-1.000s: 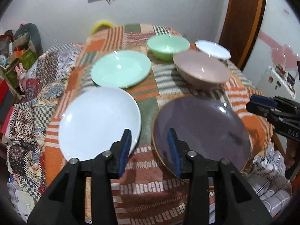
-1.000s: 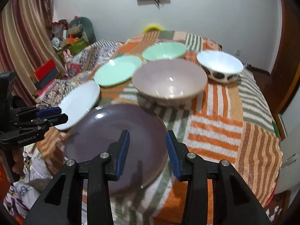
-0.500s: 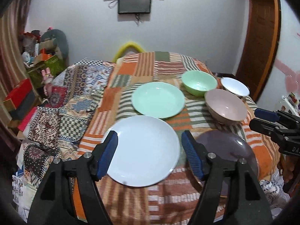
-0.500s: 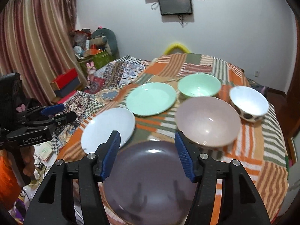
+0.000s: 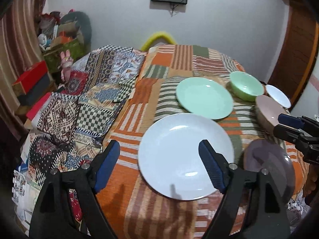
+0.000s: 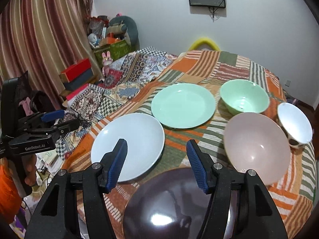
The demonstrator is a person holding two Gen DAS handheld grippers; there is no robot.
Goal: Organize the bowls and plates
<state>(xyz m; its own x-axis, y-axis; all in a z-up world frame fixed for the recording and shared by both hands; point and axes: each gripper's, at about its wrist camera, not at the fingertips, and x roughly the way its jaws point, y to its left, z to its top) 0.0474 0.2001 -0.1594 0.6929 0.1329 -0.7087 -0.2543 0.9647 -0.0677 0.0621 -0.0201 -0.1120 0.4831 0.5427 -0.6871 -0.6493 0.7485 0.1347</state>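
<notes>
On a striped orange cloth lie a white plate (image 5: 185,155) (image 6: 129,145), a green plate (image 5: 204,97) (image 6: 183,105), a dark purple plate (image 5: 269,165) (image 6: 175,203), a green bowl (image 5: 246,87) (image 6: 244,97), a pink bowl (image 5: 267,109) (image 6: 257,147) and a small white spotted bowl (image 5: 278,97) (image 6: 295,125). My left gripper (image 5: 159,167) is open and empty above the white plate's near edge; it also shows at the left of the right wrist view (image 6: 59,119). My right gripper (image 6: 156,163) is open and empty above the purple plate; it also shows in the left wrist view (image 5: 287,123).
A second patterned cloth (image 6: 111,97) covers the table's left side. Boxes and clutter (image 6: 77,75) stand by a curtain (image 6: 39,39) at left. A yellow chair back (image 6: 203,42) rises behind the table. A wooden door (image 5: 295,49) is at right.
Both grippers have opened wider and pulled back and up from the plates. The left view has swung left, from over the purple plate to over the white plate.
</notes>
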